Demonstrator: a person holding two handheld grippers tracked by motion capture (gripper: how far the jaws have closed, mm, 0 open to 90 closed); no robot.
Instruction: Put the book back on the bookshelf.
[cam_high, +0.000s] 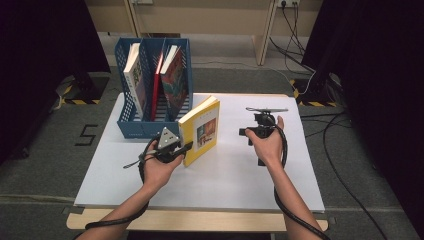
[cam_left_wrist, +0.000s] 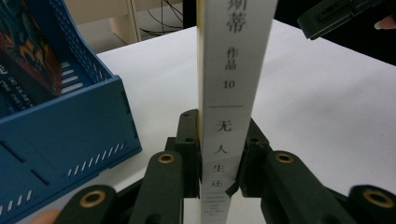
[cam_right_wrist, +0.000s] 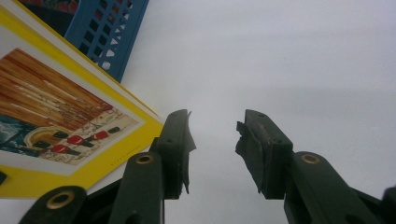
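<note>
- Right now your left gripper (cam_high: 172, 148) is clamped on the spine of the yellow paperback book with a picture on its cover (cam_high: 201, 131); in the left gripper view the black pads (cam_left_wrist: 189, 158) press both sides of the white spine.
- You hold that book upright on its lower edge on the white tabletop (cam_high: 225, 175), cover facing toward your right hand.
- Just beyond and to the left of the book stands the blue perforated plastic file rack (cam_high: 150, 127); its front corner is close to the book, touching or not I cannot tell.
- Three books already stand in the rack: a white-covered one (cam_high: 135, 75) at the left, a thin red one (cam_high: 157, 82) in the middle, and a dark patterned one (cam_high: 175, 80) at the right.
- Your right gripper (cam_high: 263, 121) sits well apart from the book, jaws apart with nothing between them, bare tabletop ahead.
- Past the table lie grey floor, black cables (cam_high: 295, 30) and a wooden frame.
</note>
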